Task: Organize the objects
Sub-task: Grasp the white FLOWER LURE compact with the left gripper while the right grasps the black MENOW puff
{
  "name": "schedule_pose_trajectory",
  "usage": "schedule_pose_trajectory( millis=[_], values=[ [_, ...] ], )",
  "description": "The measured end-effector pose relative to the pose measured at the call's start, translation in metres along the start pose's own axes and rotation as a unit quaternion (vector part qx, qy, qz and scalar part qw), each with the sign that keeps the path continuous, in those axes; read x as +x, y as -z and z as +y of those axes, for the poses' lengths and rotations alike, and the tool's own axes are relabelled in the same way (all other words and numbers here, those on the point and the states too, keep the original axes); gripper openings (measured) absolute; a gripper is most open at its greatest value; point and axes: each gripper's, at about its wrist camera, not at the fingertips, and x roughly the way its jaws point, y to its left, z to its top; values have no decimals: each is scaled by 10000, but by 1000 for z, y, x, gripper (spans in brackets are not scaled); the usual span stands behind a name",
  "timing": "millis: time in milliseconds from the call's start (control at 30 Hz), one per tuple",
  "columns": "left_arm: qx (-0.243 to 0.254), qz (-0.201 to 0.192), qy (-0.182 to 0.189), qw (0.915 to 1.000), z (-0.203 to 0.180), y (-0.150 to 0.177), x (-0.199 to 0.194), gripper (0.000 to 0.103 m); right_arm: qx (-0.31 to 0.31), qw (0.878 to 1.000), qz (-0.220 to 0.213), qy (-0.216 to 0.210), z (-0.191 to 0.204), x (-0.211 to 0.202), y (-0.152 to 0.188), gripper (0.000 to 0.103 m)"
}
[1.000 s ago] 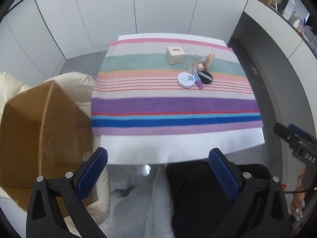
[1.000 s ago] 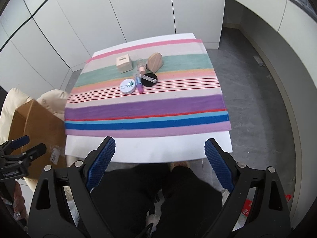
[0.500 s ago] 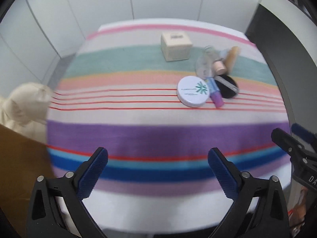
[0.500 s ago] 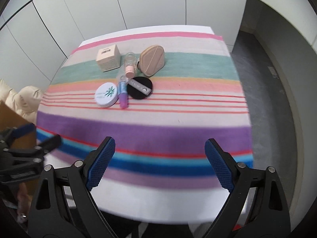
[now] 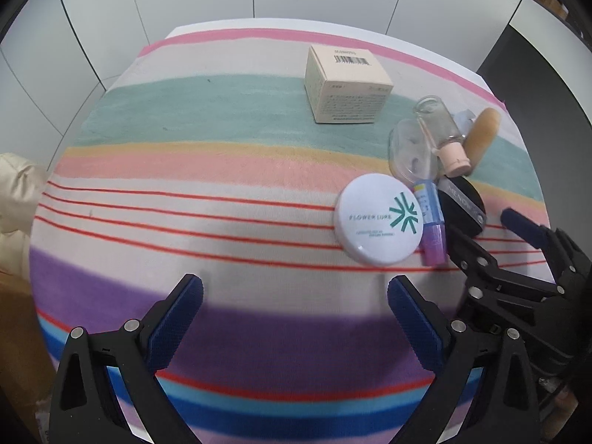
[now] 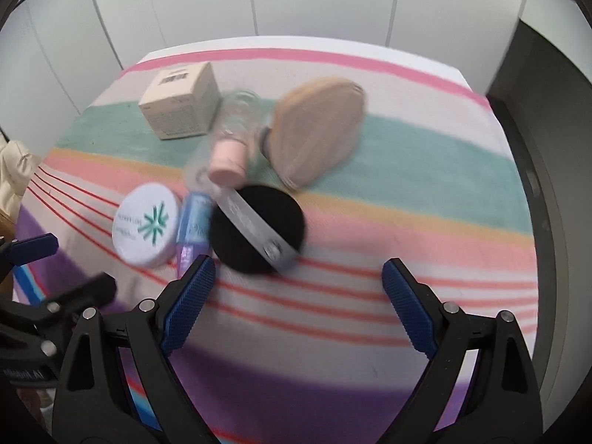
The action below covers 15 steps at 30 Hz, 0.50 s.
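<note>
Both wrist views look steeply down on a desk covered by a striped cloth, where a small cluster of cosmetics lies toward the far right. My left gripper hangs above the pale and purple stripes with its jaws wide apart and nothing between them. My right gripper is likewise spread wide and empty, poised just in front of the cluster; in the left wrist view it enters from the right edge. The white round compact, printed with a green star mark, lies flat on the thin red lines. Touching its right side is a slim blue and purple tube, lying lengthwise. Just beyond the tube lies a black round puff crossed by a grey ribbon band. Behind these, a clear glass bottle with a pink cap lies tilted, its cap toward the puff, beside a clear plastic lid or tray whose exact form I cannot tell. A tan teardrop-shaped sponge case rests against the bottle's right side on the green stripe. A beige cardboard box with a barcode on top stands apart at the left of the cluster. The right wrist view is blurred.
</note>
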Motion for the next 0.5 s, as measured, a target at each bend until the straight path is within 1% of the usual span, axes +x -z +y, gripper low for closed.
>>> schedule_pose_trajectory(
  millis=[33, 100, 133, 167, 300, 433, 500],
  values=[
    [-44, -19, 12, 10000, 1, -2, 1, 101, -85, 9999, -61, 56, 4, 3, -2, 90],
    [-110, -26, 61, 9999, 3, -5, 4, 101, -181, 9996, -237, 16, 8, 3, -5, 76],
    [-140, -29, 107, 9998, 3, -6, 5, 101, -284, 9990, -333, -29, 12, 1, -6, 58],
    [-159, -38, 136, 9998, 3, -7, 5, 101, -344, 9987, -371, -58, 14, 0, -7, 50],
    [-104, -62, 234, 9997, -3, -9, 6, 101, -335, 9987, -365, -94, 14, -2, -3, 49],
    [33, -85, 263, 9996, -14, -11, 8, 101, -97, 9993, -323, -155, -2, -11, 1, 48],
    [154, -119, 116, 9997, -23, -14, 12, 102, 1, 9994, -317, -141, -7, -16, 3, 48]
  ],
)
